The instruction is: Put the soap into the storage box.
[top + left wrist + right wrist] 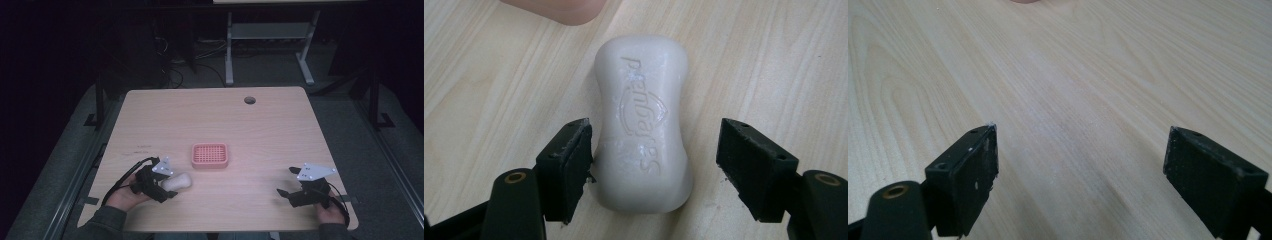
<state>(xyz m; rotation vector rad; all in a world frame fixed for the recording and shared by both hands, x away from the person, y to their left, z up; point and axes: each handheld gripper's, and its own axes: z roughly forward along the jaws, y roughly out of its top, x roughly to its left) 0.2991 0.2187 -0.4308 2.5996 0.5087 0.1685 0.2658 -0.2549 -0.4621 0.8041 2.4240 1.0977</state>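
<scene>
With my left claw open around the soap, one pad touching and the other clear, uneven closing could skid it across the surface.

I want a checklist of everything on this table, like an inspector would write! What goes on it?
Surface: pale wooden table, with a round hole near the far edge.
Job's things: white soap bar lying flat on the wood; pink slotted soap dish at mid-table, nothing in it.
Clutter: nothing seen.
Grippers: left gripper with its jaws either side of the soap, one jaw at its edge, the other apart from it; right gripper open over bare wood.
Cables: black cable trailing from the left gripper.
Surroundings: dark room, grey floor, white desk frame and loose floor cables behind.
</scene>
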